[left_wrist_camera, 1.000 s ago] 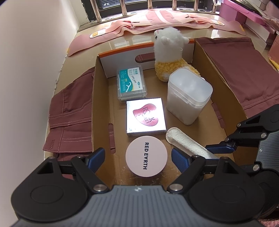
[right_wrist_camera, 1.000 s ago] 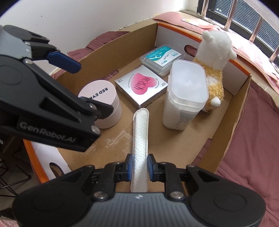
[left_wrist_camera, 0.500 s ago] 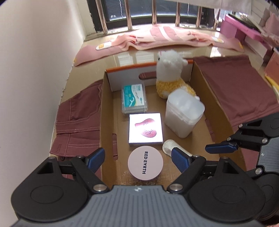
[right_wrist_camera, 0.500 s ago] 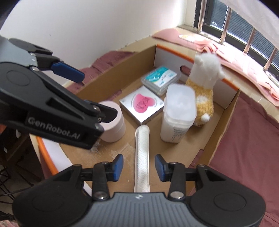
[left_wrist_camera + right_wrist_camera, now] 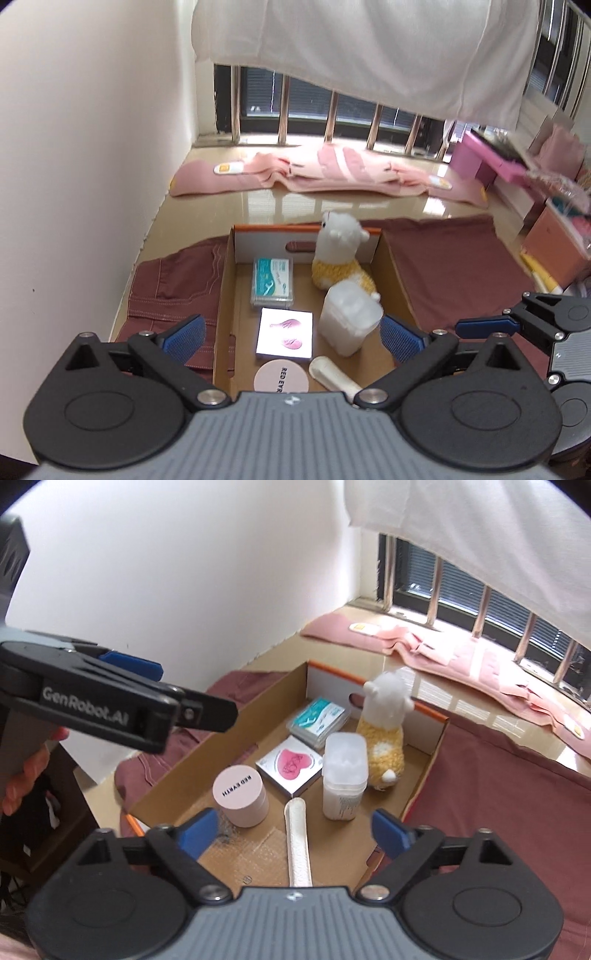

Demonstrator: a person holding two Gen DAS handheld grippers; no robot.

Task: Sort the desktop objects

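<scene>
Your right gripper [image 5: 293,829] is spread wide, blue ribbed pads empty, above the near end of the cardboard box [image 5: 218,755]. Your left gripper [image 5: 291,334] is spread too, holding nothing, over the same box.

In the box: white quilted sachet [image 5: 298,840], long and flat, lies on the floor at the near end. Pink round jar [image 5: 240,795], matte lid, stands just left of it. Frosted plastic tub [image 5: 344,775] stands upright past it on the right. Glossy square box with a pink heart [image 5: 289,766] sits mid-floor. Clear floss-pick case [image 5: 319,722] and fuzzy alpaca plush [image 5: 384,746] are at the far wall.

Maroon cloth [image 5: 498,794] flanks the box.
</scene>
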